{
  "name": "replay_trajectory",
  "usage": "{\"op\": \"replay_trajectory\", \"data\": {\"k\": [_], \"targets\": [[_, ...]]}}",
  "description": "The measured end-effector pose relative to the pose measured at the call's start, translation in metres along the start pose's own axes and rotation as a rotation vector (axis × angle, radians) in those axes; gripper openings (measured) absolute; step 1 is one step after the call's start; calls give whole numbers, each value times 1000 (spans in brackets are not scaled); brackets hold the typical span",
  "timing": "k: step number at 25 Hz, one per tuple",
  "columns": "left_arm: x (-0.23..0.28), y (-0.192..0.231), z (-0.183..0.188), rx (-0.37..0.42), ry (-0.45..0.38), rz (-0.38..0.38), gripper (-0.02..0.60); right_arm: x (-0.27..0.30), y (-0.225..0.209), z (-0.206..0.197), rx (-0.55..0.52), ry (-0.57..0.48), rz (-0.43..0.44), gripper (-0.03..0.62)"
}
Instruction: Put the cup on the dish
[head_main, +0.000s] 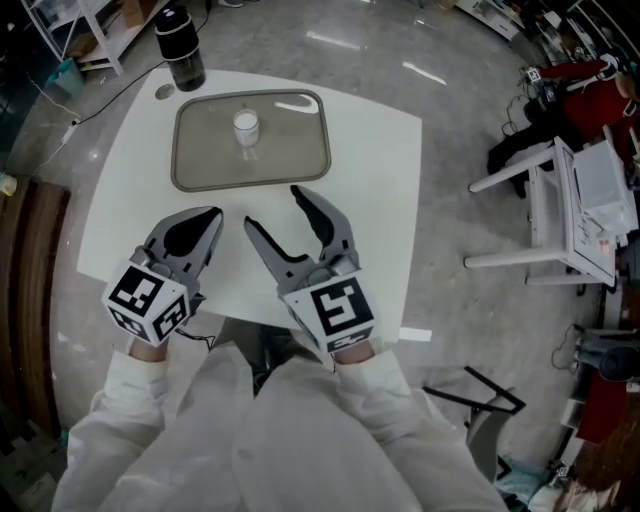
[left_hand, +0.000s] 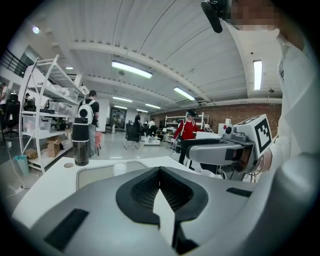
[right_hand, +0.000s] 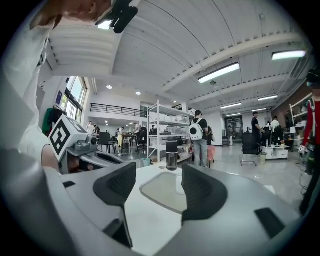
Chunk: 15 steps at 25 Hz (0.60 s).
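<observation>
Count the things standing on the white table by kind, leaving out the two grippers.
Cup: 1
Dish: 1
Dark bottle: 1
Total: 3

The dish (head_main: 200, 165) lies on the table (head_main: 380, 200), in its far half and left of the middle, with its long sides along the table's far edge. The cup (head_main: 246, 127) stands upright in the dish, near the middle and a little toward the far rim. A bottle (head_main: 180, 47) stands at the table's far left corner, just behind the dish's far left corner, with a small round mark (head_main: 165, 91) beside it. The left gripper (head_main: 213, 215) and the right gripper (head_main: 272, 205) sit side by side at the near edge, in front of the dish and apart from it.
</observation>
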<state>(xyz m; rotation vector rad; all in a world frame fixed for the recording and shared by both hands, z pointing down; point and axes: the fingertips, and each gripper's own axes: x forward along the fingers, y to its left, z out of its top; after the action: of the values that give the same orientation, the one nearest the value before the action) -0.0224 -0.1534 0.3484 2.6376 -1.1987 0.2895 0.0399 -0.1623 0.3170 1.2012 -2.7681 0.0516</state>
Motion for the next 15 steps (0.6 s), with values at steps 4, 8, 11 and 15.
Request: {"op": "replay_trajectory", "data": {"k": [4, 8, 11, 15], "targets": [[-9, -18, -5, -7, -4, 0, 6, -20, 8, -3, 13, 11, 8, 293], [-16, -30, -18, -23, 16, -8, 6, -31, 17, -15, 28, 43, 9, 293], [-18, -36, -24, -29, 34, -29, 6, -34, 23, -21, 42, 69, 10, 291], [-17, -42, -31, -41, 51, -53, 6, -37, 33, -31, 73, 121, 32, 267]]}}
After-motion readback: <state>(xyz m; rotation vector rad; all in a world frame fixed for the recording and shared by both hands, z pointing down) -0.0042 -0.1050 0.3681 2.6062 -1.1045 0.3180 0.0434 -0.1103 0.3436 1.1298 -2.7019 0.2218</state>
